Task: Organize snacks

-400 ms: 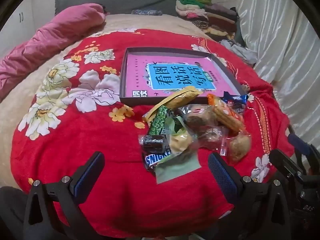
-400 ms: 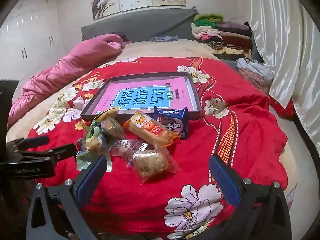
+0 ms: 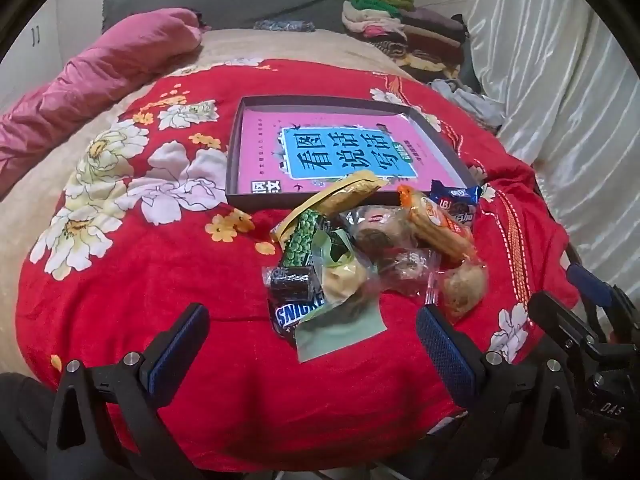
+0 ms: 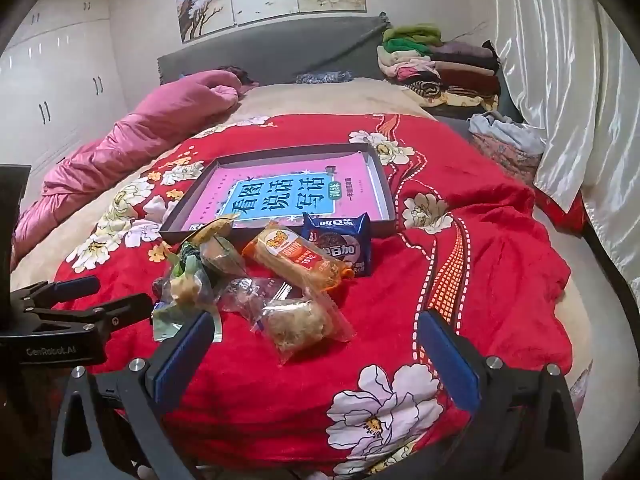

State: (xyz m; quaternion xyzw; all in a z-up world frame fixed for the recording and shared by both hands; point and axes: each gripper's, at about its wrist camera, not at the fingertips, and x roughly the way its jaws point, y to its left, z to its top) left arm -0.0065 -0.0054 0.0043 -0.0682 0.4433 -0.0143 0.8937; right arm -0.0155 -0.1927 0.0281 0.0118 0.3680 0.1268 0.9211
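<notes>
A pile of wrapped snacks lies on a red flowered blanket (image 3: 160,280), just in front of a shallow dark tray (image 3: 236,152) with a pink and blue printed bottom. The pile holds a Snickers bar (image 3: 298,310), a green packet (image 3: 304,236), a yellow packet (image 3: 352,190), an orange-wrapped cake (image 3: 436,224), a blue biscuit pack (image 4: 344,240) and clear-wrapped pastries (image 4: 300,320). My left gripper (image 3: 312,344) is open and empty, just short of the Snickers bar. My right gripper (image 4: 316,350) is open and empty, just short of a clear-wrapped pastry. The tray (image 4: 384,184) holds no snacks.
A pink quilt (image 4: 160,120) lies along the bed's left side. Folded clothes (image 4: 436,64) are stacked at the far right by the grey headboard. White curtains (image 4: 560,80) hang on the right. The bed's near edge is just below both grippers.
The left wrist view has shifted slightly, so the pile and tray sit a little lower in it. Both grippers stay open. The snacks have not moved.
</notes>
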